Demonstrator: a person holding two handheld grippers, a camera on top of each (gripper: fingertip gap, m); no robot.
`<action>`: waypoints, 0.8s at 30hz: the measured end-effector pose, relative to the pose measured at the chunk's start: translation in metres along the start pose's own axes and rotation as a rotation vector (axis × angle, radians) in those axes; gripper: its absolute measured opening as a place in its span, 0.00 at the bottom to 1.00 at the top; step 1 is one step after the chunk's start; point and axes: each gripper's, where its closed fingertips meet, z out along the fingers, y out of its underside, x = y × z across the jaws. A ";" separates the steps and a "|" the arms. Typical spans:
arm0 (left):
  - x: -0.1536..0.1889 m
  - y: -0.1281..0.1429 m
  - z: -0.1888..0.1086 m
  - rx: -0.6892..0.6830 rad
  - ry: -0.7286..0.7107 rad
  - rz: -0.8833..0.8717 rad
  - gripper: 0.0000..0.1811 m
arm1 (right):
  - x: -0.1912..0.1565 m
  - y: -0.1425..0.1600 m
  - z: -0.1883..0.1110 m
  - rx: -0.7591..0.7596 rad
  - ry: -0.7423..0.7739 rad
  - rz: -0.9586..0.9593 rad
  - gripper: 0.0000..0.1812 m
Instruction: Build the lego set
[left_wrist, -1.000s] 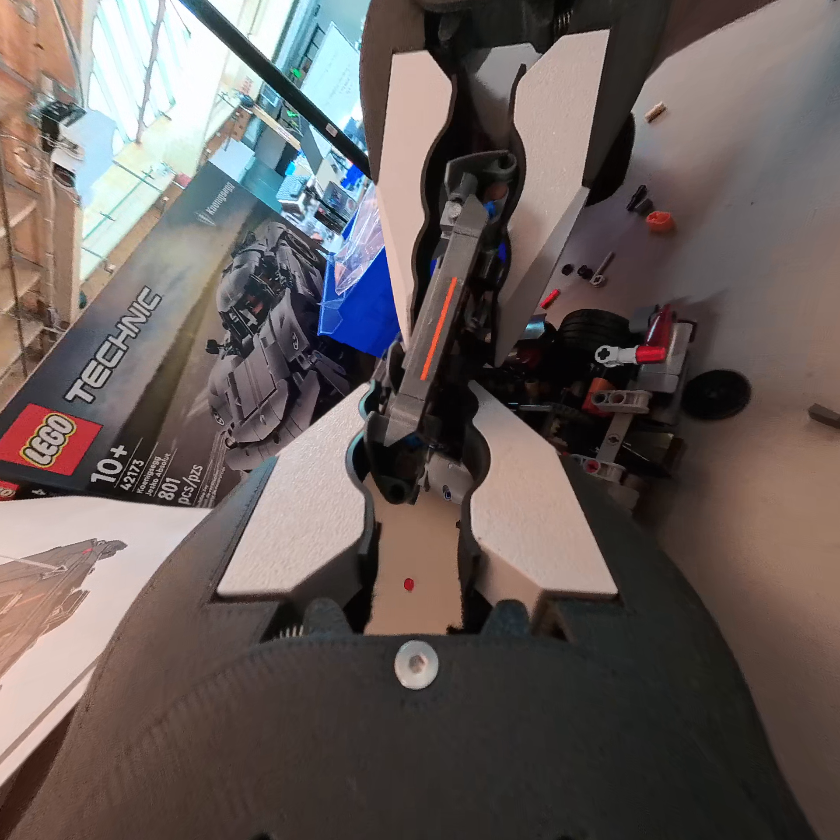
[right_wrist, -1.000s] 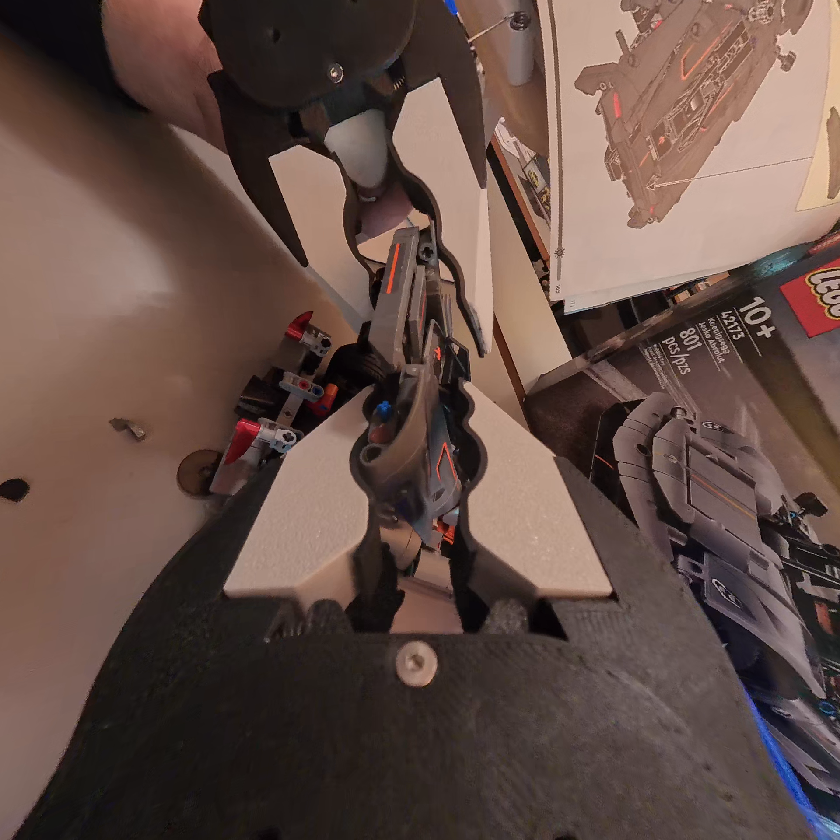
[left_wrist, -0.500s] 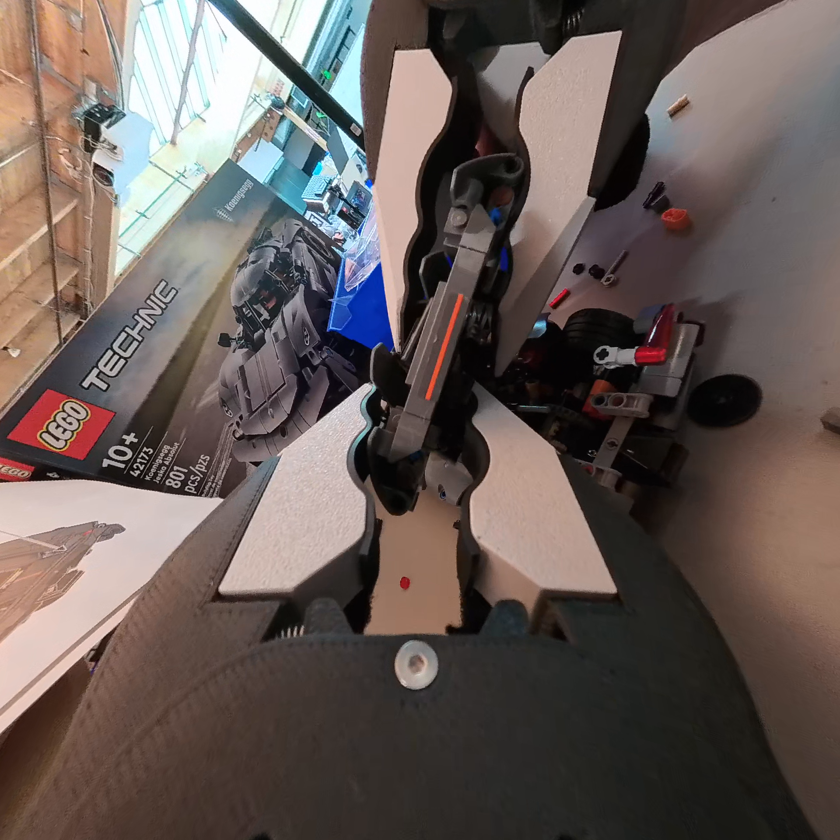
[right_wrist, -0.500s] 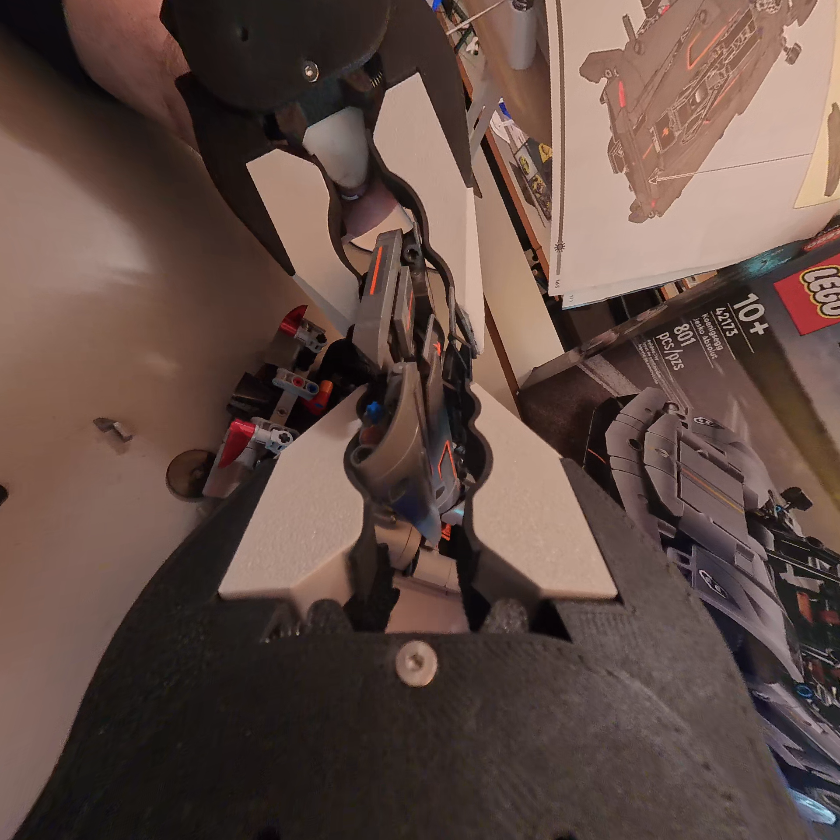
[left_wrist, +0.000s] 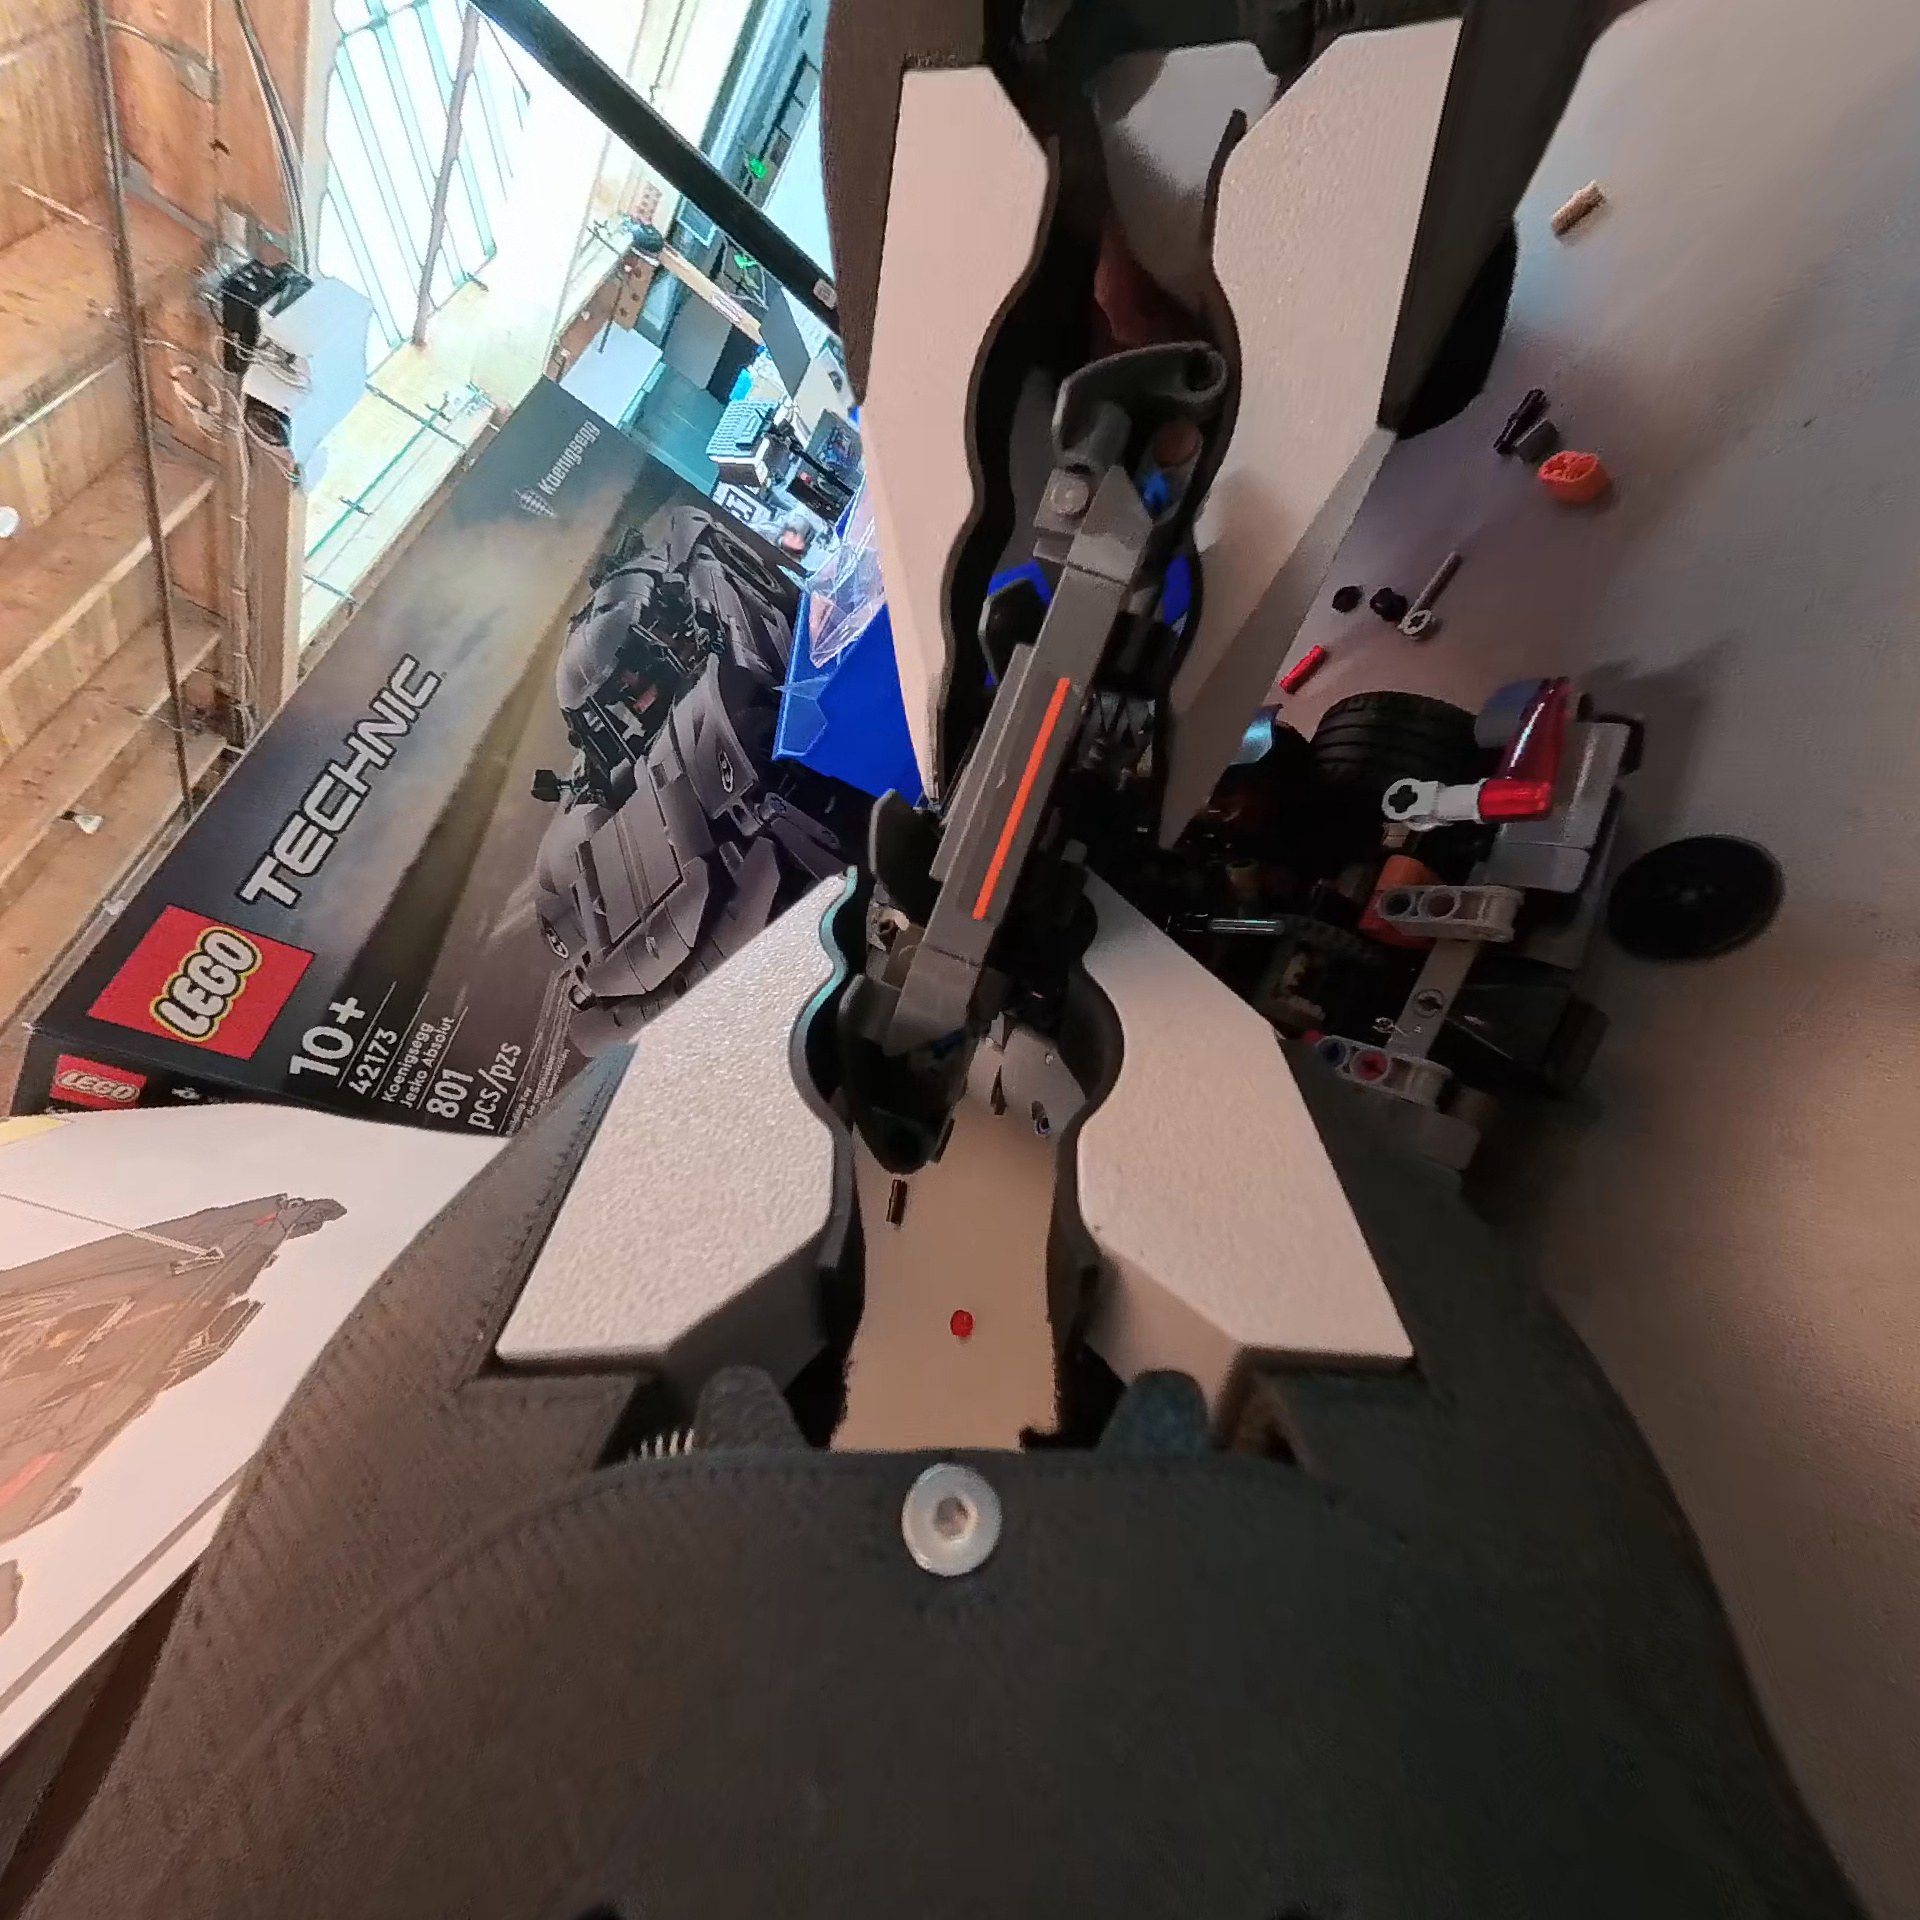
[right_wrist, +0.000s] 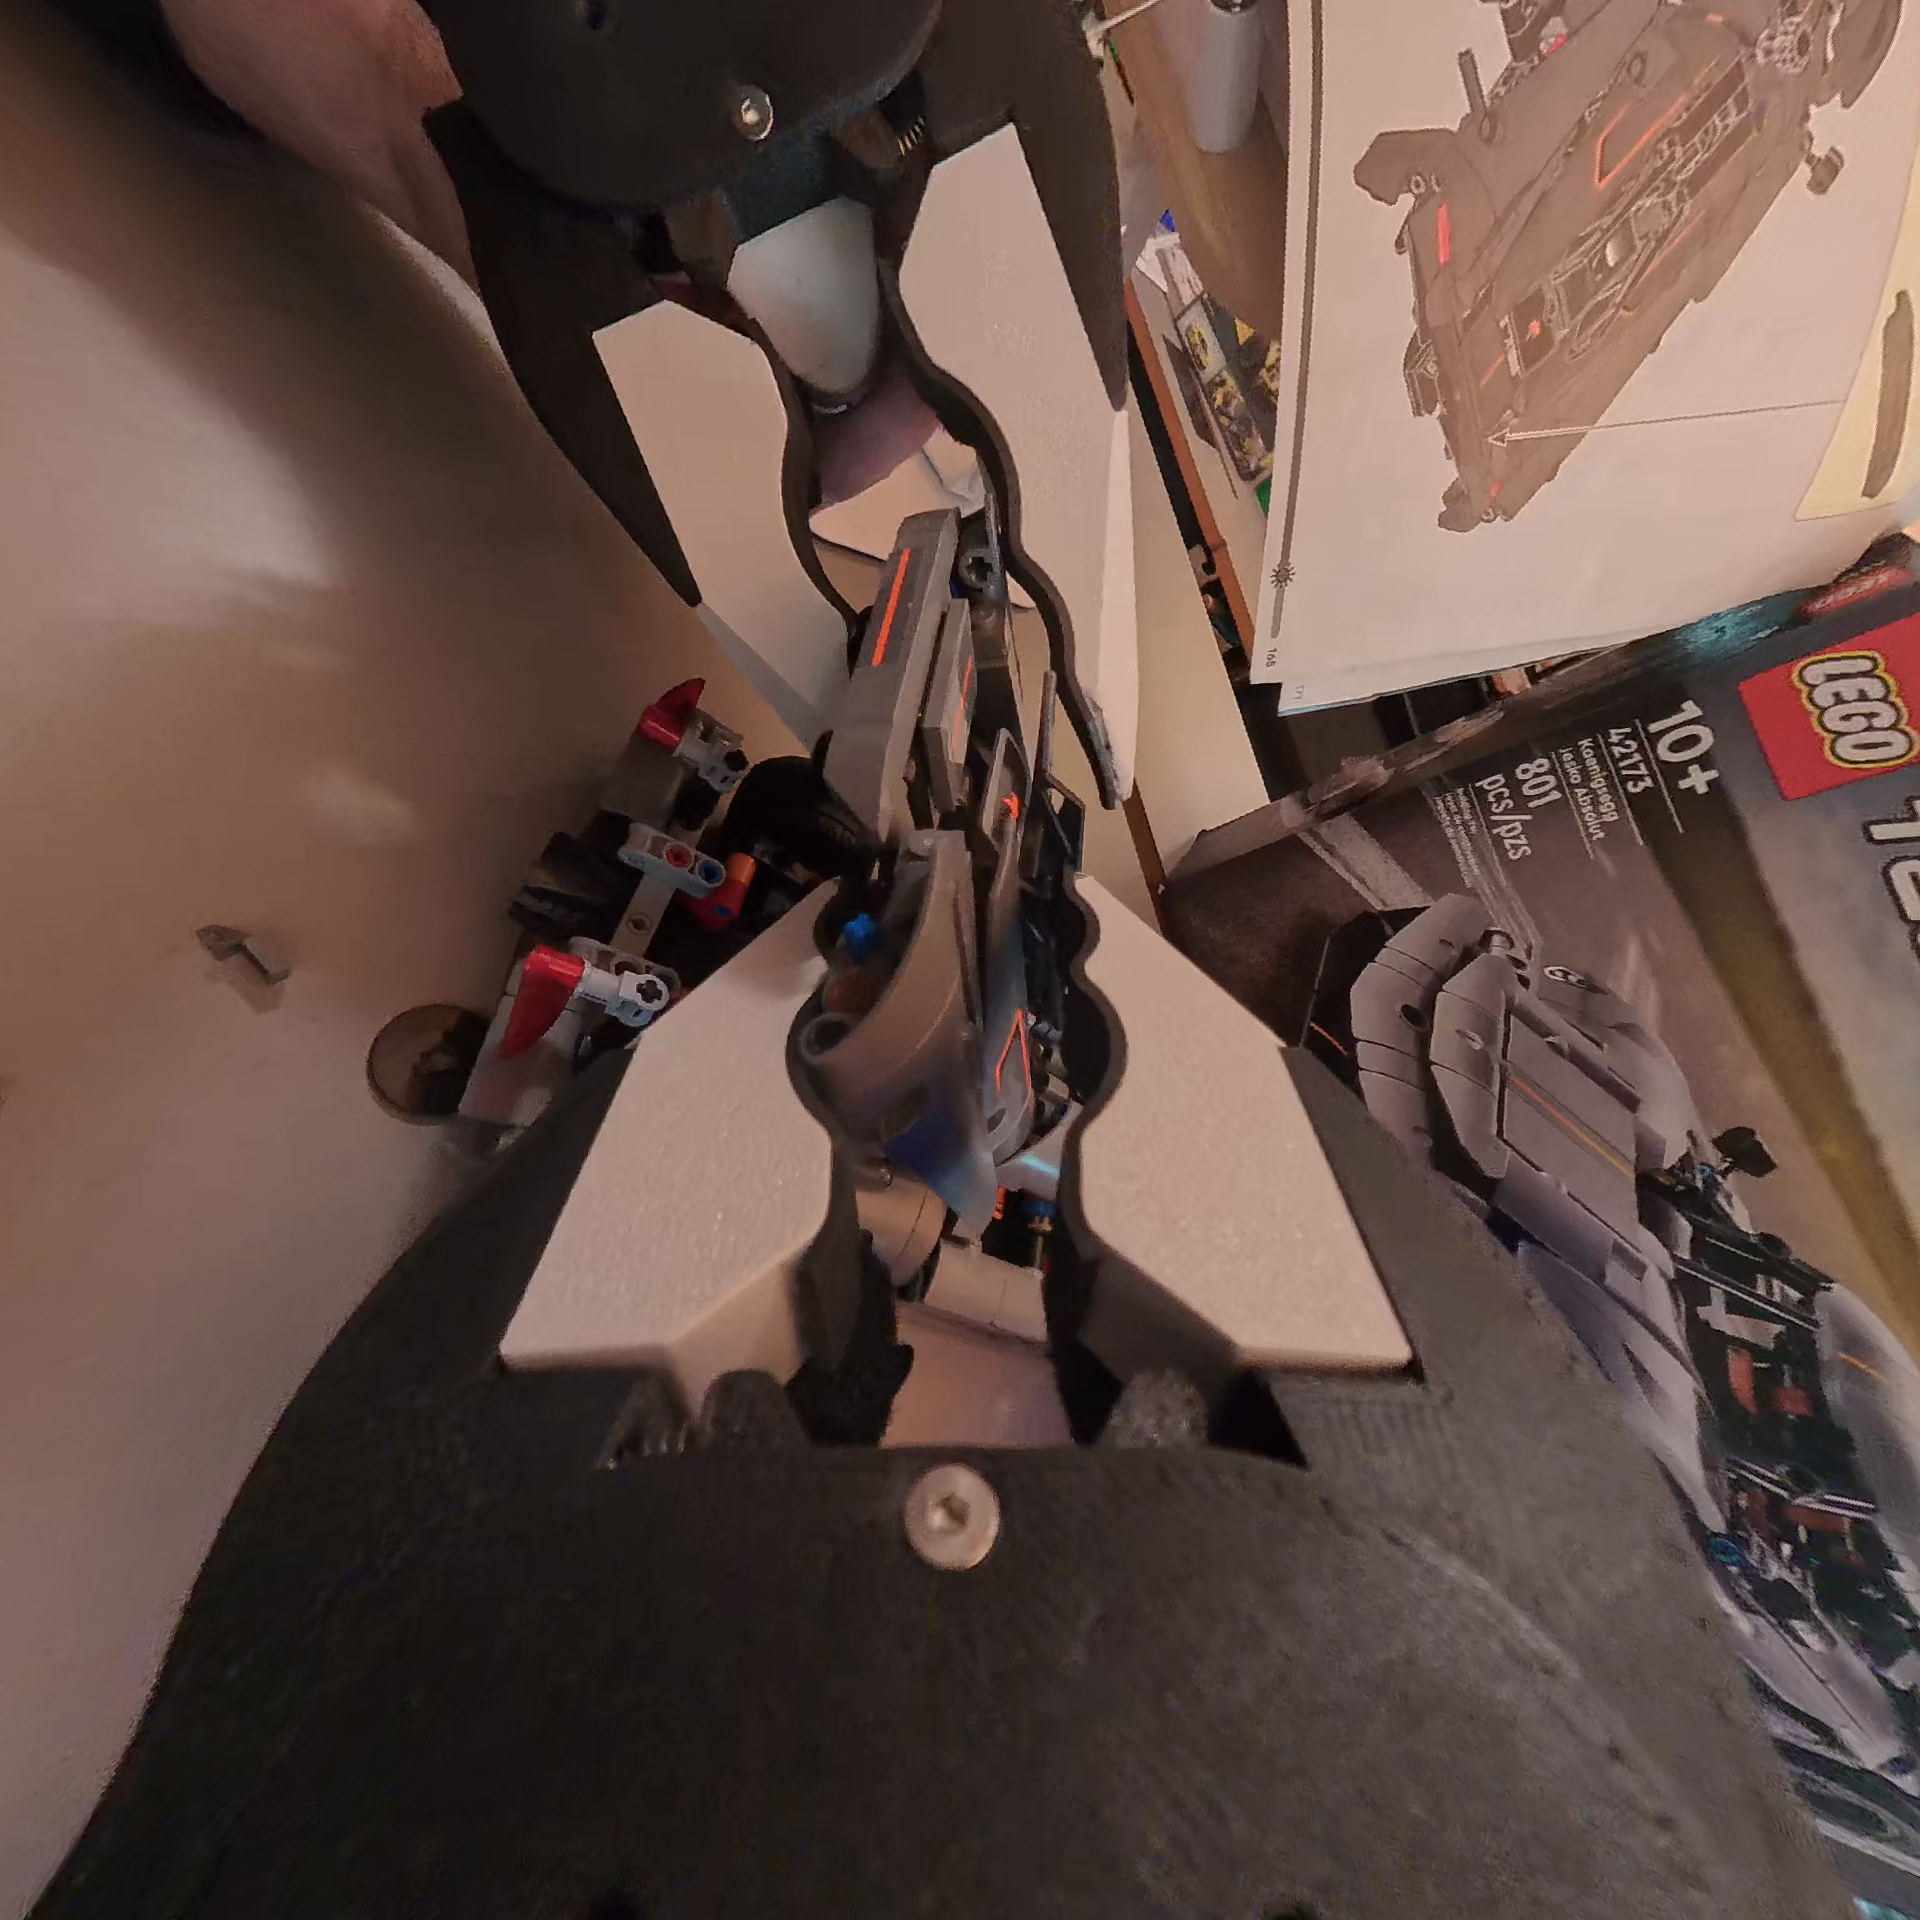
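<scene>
I have the long grey Lego panel assembly with the orange stripe (left_wrist: 1023, 790) held up off the pale surface (left_wrist: 1766, 1351), caught between both tools at once. My left gripper (left_wrist: 961, 1023) has its white jaws pinching the near end of the assembly, and my right gripper (right_wrist: 951, 1023) has its jaws clamped on the opposite end, by the curved grey fender piece (right_wrist: 914, 1039). The two tools face each other nose to nose, so each camera sees the other tool at the top of its view, and the assembly bridges the gap between them.

Below it on the surface sits the partly built dark Lego chassis with a black tyre, grey beams and red tail pieces (left_wrist: 1455, 883). A loose black wheel disc (left_wrist: 1696, 896) lies just beside the chassis. Well apart from it I see a small orange round piece (left_wrist: 1575, 480), a few black pins (left_wrist: 1366, 600) and a small tan piece (left_wrist: 1577, 204). The dark set box with the grey car picture (left_wrist: 416, 831) lies along the surface's edge, and the open white instruction booklet (right_wrist: 1558, 312) is propped next to it.
</scene>
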 end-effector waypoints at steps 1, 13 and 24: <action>0.000 0.000 0.000 0.000 0.000 0.001 0.18 | 0.000 0.000 0.000 -0.006 0.004 -0.007 0.18; 0.002 0.000 0.002 -0.017 0.057 -0.034 0.16 | 0.000 0.000 0.000 -0.021 0.004 -0.013 0.15; 0.007 -0.003 0.001 -0.042 0.194 -0.060 0.13 | 0.001 -0.002 -0.002 -0.009 0.003 -0.014 0.14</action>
